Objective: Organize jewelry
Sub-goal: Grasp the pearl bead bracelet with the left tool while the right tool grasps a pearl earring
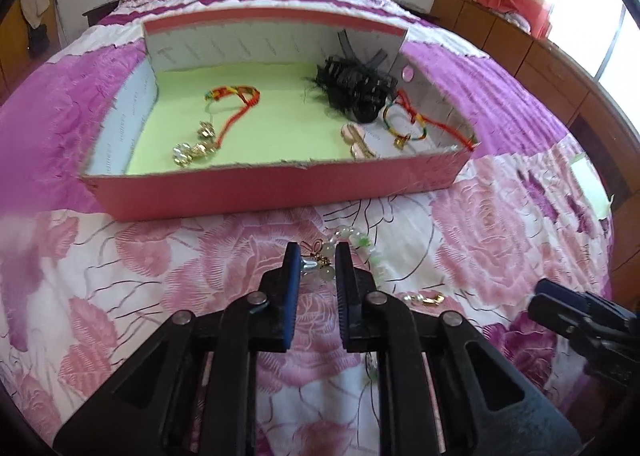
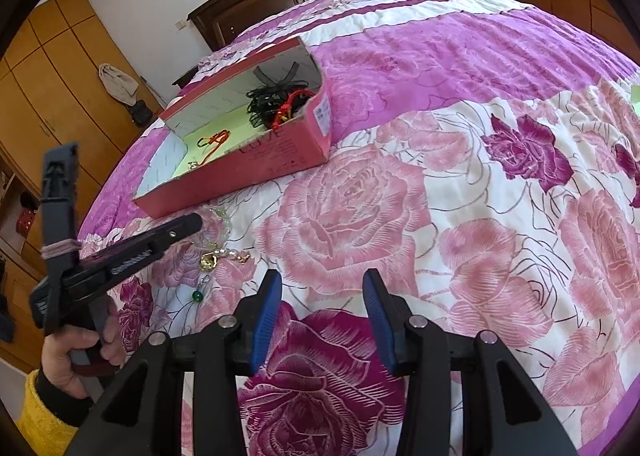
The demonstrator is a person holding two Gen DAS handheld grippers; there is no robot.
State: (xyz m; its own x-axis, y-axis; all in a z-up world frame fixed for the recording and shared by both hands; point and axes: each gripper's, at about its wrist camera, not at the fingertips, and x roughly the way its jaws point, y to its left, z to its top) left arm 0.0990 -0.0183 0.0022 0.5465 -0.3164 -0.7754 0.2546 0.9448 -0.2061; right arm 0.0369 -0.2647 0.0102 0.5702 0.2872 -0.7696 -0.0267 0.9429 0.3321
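Pink rose bedspread [image 1: 120, 256] lies under your left gripper [image 1: 316, 256], its jaws partly apart around the pale bead bracelet [image 1: 360, 244], near the red box [image 1: 260, 187]. Your right gripper [image 2: 322, 284] hangs spread wide over the bedspread, holding nothing.

Pale green bead bracelet [image 1: 357, 246] on bedspread, seemingly unclasped
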